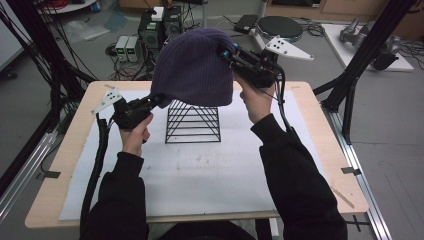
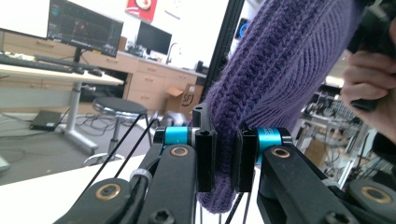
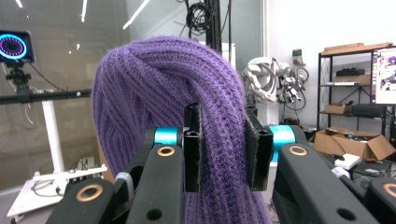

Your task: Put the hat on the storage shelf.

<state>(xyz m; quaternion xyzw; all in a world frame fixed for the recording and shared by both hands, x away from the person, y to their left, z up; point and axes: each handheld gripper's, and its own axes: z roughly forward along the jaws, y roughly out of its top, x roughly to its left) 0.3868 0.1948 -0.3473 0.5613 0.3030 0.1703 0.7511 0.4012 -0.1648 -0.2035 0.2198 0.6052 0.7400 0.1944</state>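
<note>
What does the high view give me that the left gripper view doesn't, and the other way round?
High view: the whole black wire pyramid stand on the white-covered table, with the purple knitted beanie above it and the right tongs on its upper right edge. Left gripper view: the left tongs with pads pressed on a fold of the hat's edge, monitors and a stool behind. Both: the beanie held from two sides.

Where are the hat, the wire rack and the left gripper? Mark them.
hat (image 1: 192, 67), high view, middle of the knit.
wire rack (image 1: 192, 125), high view, front bars.
left gripper (image 2: 226, 161), left gripper view, between the fingertips.
</note>
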